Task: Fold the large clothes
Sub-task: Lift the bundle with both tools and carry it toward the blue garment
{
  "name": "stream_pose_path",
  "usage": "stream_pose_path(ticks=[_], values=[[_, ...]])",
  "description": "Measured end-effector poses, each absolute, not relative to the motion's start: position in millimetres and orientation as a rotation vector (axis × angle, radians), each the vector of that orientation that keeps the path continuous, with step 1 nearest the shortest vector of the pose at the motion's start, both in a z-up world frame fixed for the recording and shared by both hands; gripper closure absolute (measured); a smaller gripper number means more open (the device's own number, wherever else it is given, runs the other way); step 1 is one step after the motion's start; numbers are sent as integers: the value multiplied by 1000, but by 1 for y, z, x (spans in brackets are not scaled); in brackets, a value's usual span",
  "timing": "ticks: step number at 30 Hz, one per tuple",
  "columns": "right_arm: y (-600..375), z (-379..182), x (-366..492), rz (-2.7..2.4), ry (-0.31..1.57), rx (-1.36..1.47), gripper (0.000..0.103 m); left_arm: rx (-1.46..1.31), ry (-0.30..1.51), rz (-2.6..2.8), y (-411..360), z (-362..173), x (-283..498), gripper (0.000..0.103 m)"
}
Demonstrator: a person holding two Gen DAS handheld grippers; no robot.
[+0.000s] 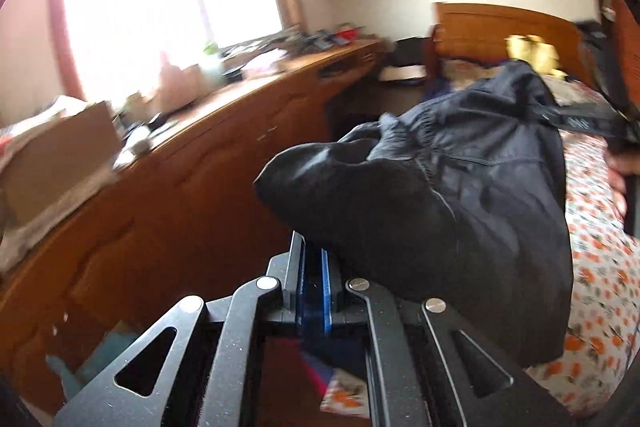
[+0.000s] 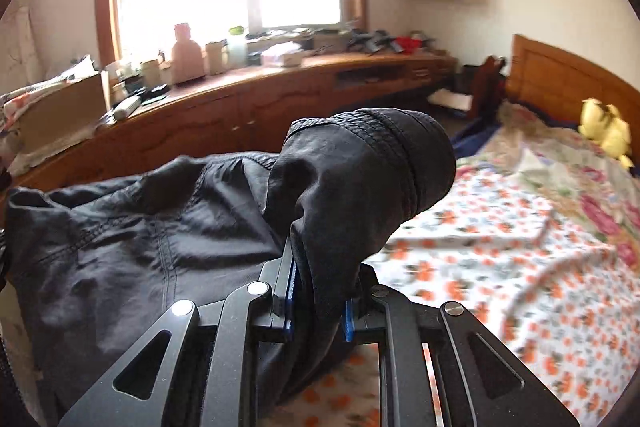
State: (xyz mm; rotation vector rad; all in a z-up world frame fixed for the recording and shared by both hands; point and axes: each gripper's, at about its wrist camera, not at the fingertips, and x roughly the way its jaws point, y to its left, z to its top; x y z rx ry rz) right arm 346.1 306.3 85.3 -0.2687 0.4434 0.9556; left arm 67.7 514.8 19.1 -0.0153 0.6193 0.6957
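A large black garment [image 1: 460,187] with an elastic waistband hangs in the air, stretched between my two grippers above the bed. My left gripper [image 1: 314,259] is shut on one end of it; the cloth bunches over the fingertips. My right gripper [image 2: 318,279] is shut on the other end of the garment [image 2: 160,227], and the gathered waistband bulges above its blue pads. In the left wrist view the right gripper [image 1: 592,123] shows at the far right edge, holding the cloth.
The bed with a floral sheet [image 2: 500,247] lies below and to the right, with a wooden headboard [image 2: 560,79] and a yellow plush toy [image 2: 604,131]. A long wooden cabinet [image 2: 280,99] cluttered with bottles and boxes runs under the window.
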Motion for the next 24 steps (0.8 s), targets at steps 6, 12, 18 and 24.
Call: stream_pose_path(ticks=[6,12,18,24], values=[[336,21,359,925,606,-315,85,-74,715,735,556,-27,69,96],[335,-8,375,894,651,-324,76,-95,670,731,559,-38,63,96],[324,-2,357,925,620,-331,52,-102,609,721,551,-34,39,71],[291,-3,332,957,547,-378,45,-139,566,655,536,-30,20,30]])
